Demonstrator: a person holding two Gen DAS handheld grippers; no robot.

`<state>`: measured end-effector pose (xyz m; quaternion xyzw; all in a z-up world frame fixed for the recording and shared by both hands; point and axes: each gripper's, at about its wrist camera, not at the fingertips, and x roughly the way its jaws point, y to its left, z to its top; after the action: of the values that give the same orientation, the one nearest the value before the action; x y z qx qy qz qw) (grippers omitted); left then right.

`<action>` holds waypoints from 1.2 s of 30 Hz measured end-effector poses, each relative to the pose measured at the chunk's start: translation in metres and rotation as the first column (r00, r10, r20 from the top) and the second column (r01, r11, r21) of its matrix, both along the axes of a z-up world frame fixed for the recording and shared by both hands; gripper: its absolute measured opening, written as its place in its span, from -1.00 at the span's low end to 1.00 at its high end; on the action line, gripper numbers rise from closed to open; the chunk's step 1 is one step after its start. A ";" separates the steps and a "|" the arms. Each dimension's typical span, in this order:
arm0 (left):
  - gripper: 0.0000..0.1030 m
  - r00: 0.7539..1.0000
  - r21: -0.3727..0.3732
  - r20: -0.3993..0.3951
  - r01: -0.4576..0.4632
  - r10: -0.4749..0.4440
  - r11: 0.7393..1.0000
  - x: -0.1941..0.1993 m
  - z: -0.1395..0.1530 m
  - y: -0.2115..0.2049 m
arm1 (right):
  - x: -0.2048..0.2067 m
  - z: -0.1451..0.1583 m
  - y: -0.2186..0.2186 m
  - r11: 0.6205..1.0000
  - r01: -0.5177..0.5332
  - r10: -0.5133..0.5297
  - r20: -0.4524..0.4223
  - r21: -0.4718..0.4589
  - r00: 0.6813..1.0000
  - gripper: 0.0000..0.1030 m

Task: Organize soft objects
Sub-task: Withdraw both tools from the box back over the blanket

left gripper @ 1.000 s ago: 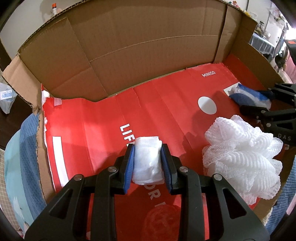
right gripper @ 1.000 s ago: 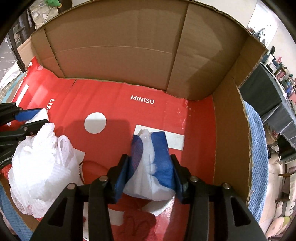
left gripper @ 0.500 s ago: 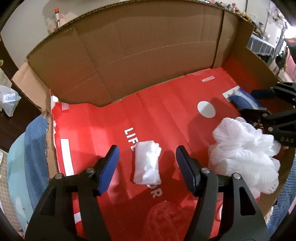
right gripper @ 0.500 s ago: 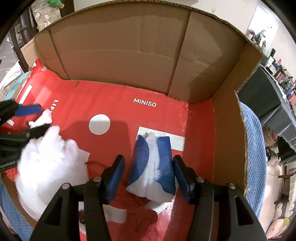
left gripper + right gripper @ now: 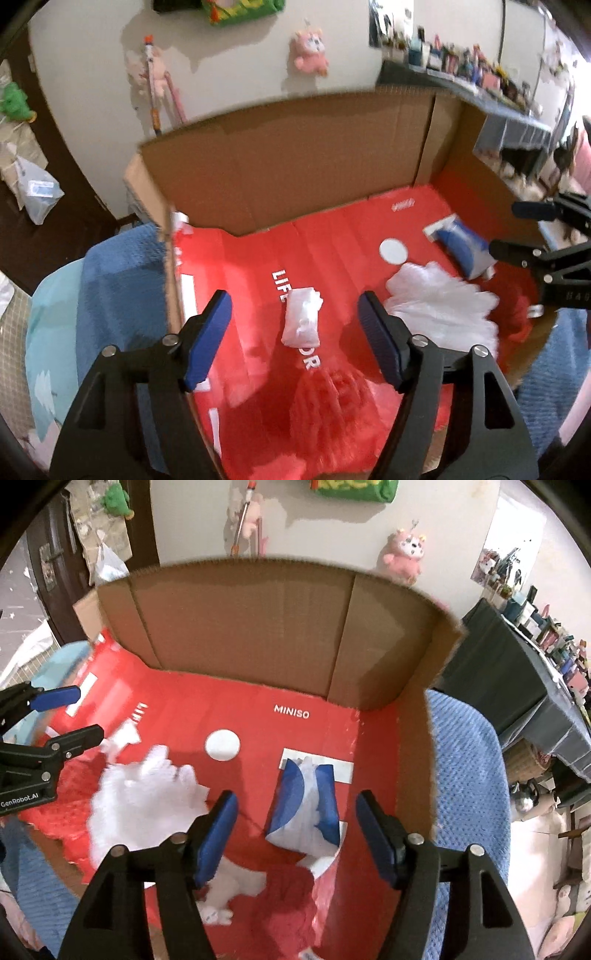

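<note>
Nearest the cameras, both tools had let go and pulled back. The left gripper (image 5: pixel 293 334), which 1 second before had pinched the small white cloth roll (image 5: pixel 301 317), stood wide apart and empty, raised well clear of it. The roll lay alone on the red floor of the cardboard box (image 5: pixel 295 155), beside the white lettering. The right gripper (image 5: pixel 295 829) had likewise spread wide and lifted off the blue-and-white pouch (image 5: pixel 306 805), which rested on the red floor near the box's right wall, partly over a white rectangle.

Between the 2 released things sat the white mesh bath puff (image 5: pixel 439 302), blurred in both views, with a red knitted item (image 5: pixel 332 402) at the near edge. Farther off rose the brown back wall, and beyond it a pink plush toy (image 5: pixel 404 555) hung on the room wall.

I judged both placements done: 2 more soft things were stowed, and both hands were free to fetch others.
</note>
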<state>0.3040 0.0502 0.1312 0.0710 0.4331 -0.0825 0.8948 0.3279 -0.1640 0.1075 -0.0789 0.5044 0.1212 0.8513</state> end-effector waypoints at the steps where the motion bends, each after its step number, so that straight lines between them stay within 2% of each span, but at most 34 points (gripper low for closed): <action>1: 0.40 1.000 -0.005 0.016 -0.002 0.002 1.000 -0.007 0.004 0.002 | -0.004 0.006 -0.001 1.000 0.001 -0.001 0.013 0.007 1.000 0.41; 4: 0.47 0.997 -0.023 0.076 0.002 0.000 1.000 -0.032 0.019 0.002 | -0.020 0.023 -0.007 1.000 0.003 -0.005 0.074 0.027 0.997 0.60; 7: 0.49 0.991 -0.044 0.133 0.010 -0.004 0.999 -0.058 0.030 0.000 | -0.039 0.040 -0.010 0.998 0.002 -0.009 0.122 0.057 0.993 0.64; 11: 0.58 0.979 -0.058 0.201 0.017 -0.005 0.998 -0.093 0.040 -0.007 | -0.075 0.064 -0.017 0.996 -0.003 -0.016 0.217 0.088 0.976 0.94; 16: 0.60 0.959 -0.086 0.283 0.002 0.022 0.996 -0.138 0.049 -0.014 | -0.122 0.086 -0.018 0.995 -0.026 -0.007 0.316 0.101 0.949 1.00; 20: 0.77 0.937 -0.111 0.345 -0.007 0.045 0.994 -0.177 0.054 -0.015 | -0.156 0.096 -0.022 0.986 -0.055 -0.003 0.354 0.156 0.935 1.00; 23: 0.80 0.923 -0.122 0.379 -0.014 0.060 0.992 -0.201 0.054 -0.017 | -0.186 0.101 -0.025 0.985 -0.065 -0.004 0.393 0.162 0.920 1.00; 26: 0.85 0.914 -0.139 0.400 -0.017 0.072 0.990 -0.221 0.048 -0.020 | -0.210 0.100 -0.026 0.986 -0.064 -0.007 0.423 0.153 0.906 1.00; 30: 0.88 0.900 -0.122 0.427 -0.042 0.091 0.992 -0.248 0.031 -0.027 | -0.239 0.083 -0.028 0.990 -0.012 -0.055 0.455 0.144 0.889 1.00; 36: 0.88 0.913 -0.153 0.394 -0.049 0.107 0.987 -0.268 -0.004 -0.030 | -0.269 0.043 -0.029 0.987 0.048 -0.115 0.457 0.156 0.882 1.00</action>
<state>0.0364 0.0203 0.1274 0.0061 0.2362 -0.0605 0.9698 0.0590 -0.1933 0.1509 -0.0244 0.2791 0.0976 0.9550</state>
